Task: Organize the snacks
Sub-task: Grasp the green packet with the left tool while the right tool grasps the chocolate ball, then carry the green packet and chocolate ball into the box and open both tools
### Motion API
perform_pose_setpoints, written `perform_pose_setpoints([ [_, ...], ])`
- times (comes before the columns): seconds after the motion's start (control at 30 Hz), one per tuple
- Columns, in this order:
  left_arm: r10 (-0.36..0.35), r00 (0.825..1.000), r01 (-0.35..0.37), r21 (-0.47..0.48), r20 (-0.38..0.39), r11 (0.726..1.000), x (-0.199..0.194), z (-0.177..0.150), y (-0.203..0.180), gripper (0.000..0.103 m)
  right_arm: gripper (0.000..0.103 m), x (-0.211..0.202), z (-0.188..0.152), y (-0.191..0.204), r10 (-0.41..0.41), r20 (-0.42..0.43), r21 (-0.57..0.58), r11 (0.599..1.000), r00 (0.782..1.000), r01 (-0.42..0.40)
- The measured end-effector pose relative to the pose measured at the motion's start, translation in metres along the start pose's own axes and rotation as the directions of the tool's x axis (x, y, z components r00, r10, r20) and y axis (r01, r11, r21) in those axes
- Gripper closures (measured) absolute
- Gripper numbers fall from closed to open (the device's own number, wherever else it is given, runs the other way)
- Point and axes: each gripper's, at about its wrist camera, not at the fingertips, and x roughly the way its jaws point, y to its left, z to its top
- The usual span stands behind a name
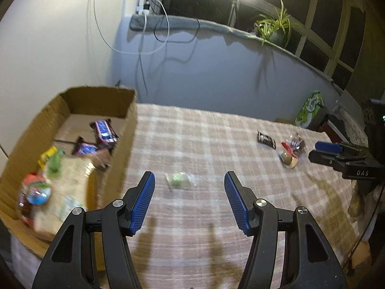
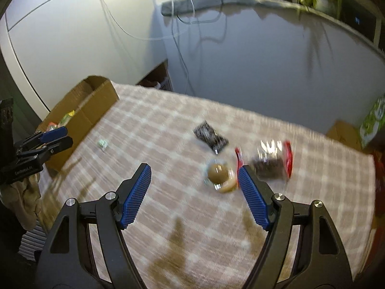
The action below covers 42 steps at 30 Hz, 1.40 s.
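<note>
Four snacks were left on the checked worktop [image 1: 216,144]: a green candy [image 1: 179,180] just ahead of the empty, wide-open left tool [image 1: 189,180], and a wrapped cookie [image 2: 220,175], a dark sachet [image 2: 211,137] and a red-edged clear bag [image 2: 272,162] near the right tool [image 2: 194,172], also spread and holding nothing. By my read the collecting step was on, the left needing to drop over the candy and close. Already the cardboard box [image 1: 125,130] held chocolate bars [image 1: 104,132], a pale packet and bright wrappers.
</note>
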Motion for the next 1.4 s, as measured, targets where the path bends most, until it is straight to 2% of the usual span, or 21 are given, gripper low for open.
perform_pose_setpoints([
  [0.07,-0.001,1.0,0.001,0.002,-0.019,1.0,0.007,-0.003,-0.003,0.043,0.027,0.007,-0.007,-0.005,-0.003,-0.007,0.015,1.0,1.0,0.003],
  [0.13,0.002,0.999,-0.002,0.005,-0.035,1.0,0.014,-0.006,-0.006,0.043,0.043,0.016,-0.009,-0.01,-0.001,-0.022,0.032,0.999,1.0,0.002],
  [0.2,0.009,0.999,-0.008,0.004,-0.042,1.0,0.017,-0.008,-0.006,0.044,0.049,0.025,-0.01,-0.014,0.014,-0.029,0.049,0.999,0.999,-0.012],
  [0.37,0.024,0.998,-0.025,-0.006,-0.054,1.0,0.027,-0.008,-0.005,0.05,0.057,0.041,-0.007,-0.013,-0.014,-0.03,0.032,0.999,0.999,0.015],
  [0.73,0.067,0.994,-0.068,-0.011,-0.081,0.998,0.052,-0.003,0.001,0.055,0.058,0.06,-0.005,-0.021,-0.043,-0.047,0.031,0.999,0.998,0.044],
  [0.9,0.081,0.991,-0.082,-0.001,-0.102,0.997,0.064,-0.003,0.001,0.062,0.064,0.067,-0.004,-0.019,-0.06,-0.056,0.011,0.998,0.997,0.061],
  [1.17,0.092,0.988,-0.09,0.02,-0.122,0.996,0.073,-0.006,0.002,0.077,0.064,0.074,-0.003,-0.016,-0.085,-0.07,-0.016,0.996,0.994,0.084],
  [1.27,0.089,0.989,-0.087,0.02,-0.12,0.996,0.072,-0.006,0.002,0.078,0.07,0.075,-0.002,-0.014,-0.083,-0.071,-0.023,0.996,0.994,0.082],
  [1.4,0.084,0.989,-0.082,0.023,-0.118,0.996,0.071,-0.006,0.001,0.078,0.071,0.076,-0.003,-0.013,-0.078,-0.068,-0.018,0.997,0.995,0.077],
])
